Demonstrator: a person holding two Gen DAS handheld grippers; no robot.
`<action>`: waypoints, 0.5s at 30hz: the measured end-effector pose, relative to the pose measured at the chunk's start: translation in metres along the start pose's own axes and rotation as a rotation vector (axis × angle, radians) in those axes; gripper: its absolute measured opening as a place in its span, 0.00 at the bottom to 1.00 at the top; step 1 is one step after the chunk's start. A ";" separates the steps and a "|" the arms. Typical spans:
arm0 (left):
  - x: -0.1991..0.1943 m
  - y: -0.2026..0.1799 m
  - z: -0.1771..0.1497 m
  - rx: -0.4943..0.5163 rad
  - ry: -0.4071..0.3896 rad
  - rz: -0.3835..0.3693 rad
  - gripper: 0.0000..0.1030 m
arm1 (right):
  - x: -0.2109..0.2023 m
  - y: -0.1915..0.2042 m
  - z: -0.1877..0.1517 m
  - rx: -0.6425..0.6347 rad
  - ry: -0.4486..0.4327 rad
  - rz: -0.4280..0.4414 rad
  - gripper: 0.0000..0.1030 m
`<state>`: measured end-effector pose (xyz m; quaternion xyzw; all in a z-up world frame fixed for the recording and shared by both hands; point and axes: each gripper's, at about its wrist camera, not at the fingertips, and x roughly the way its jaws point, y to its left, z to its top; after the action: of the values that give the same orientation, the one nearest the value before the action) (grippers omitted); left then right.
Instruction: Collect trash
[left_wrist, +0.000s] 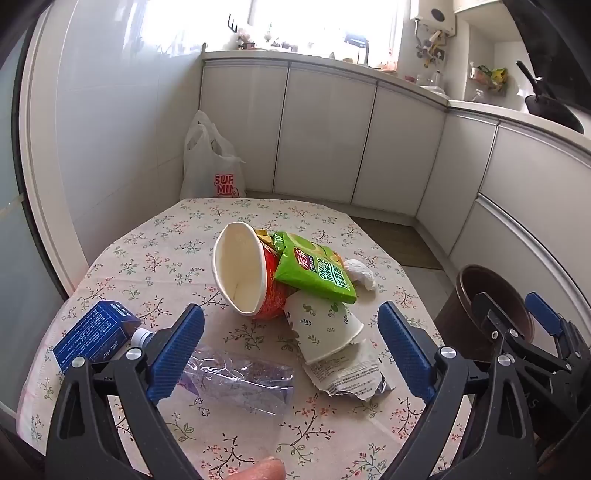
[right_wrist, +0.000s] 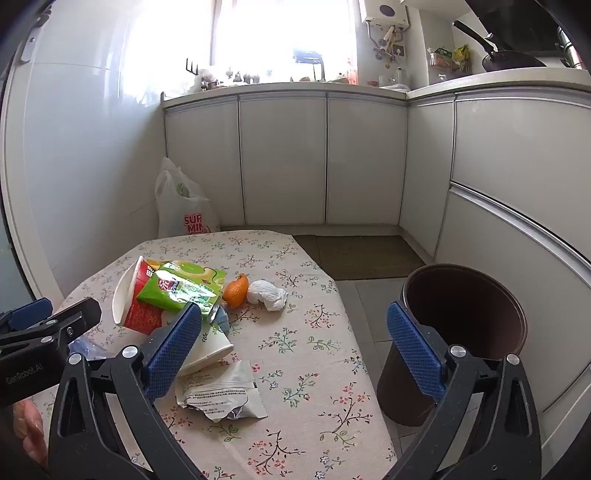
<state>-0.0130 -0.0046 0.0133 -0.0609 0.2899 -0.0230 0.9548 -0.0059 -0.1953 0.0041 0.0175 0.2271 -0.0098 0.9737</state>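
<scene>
Trash lies on the floral tablecloth (left_wrist: 155, 251): a tipped red noodle cup (left_wrist: 243, 273), a green snack bag (left_wrist: 317, 269), a floral paper cup (left_wrist: 325, 328), a torn white wrapper (left_wrist: 347, 376), a crushed clear bottle (left_wrist: 240, 380), a blue carton (left_wrist: 92, 332) and a crumpled tissue (left_wrist: 360, 273). The right wrist view also shows an orange peel (right_wrist: 236, 290), the tissue (right_wrist: 267, 293) and the wrapper (right_wrist: 225, 395). My left gripper (left_wrist: 291, 350) is open and empty above the bottle and paper cup. My right gripper (right_wrist: 295, 350) is open and empty over the table's right edge, beside the brown bin (right_wrist: 458, 339).
The brown bin (left_wrist: 487, 314) stands on the floor right of the table. A white plastic bag (right_wrist: 181, 206) leans in the far corner by white cabinets (right_wrist: 284, 158). A dark mat (right_wrist: 362, 254) lies on the floor beyond the table.
</scene>
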 end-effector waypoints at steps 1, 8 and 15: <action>0.000 0.000 0.000 0.000 0.000 -0.001 0.90 | 0.000 0.000 0.000 -0.001 -0.002 -0.001 0.93; 0.000 0.002 0.000 -0.005 0.005 0.001 0.90 | 0.001 0.001 0.000 0.000 -0.001 -0.001 0.93; 0.001 0.002 -0.001 -0.006 0.009 0.001 0.90 | 0.002 0.001 -0.001 0.001 0.001 -0.002 0.93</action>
<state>-0.0125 -0.0023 0.0116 -0.0637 0.2941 -0.0219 0.9534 -0.0043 -0.1938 0.0021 0.0179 0.2276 -0.0107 0.9735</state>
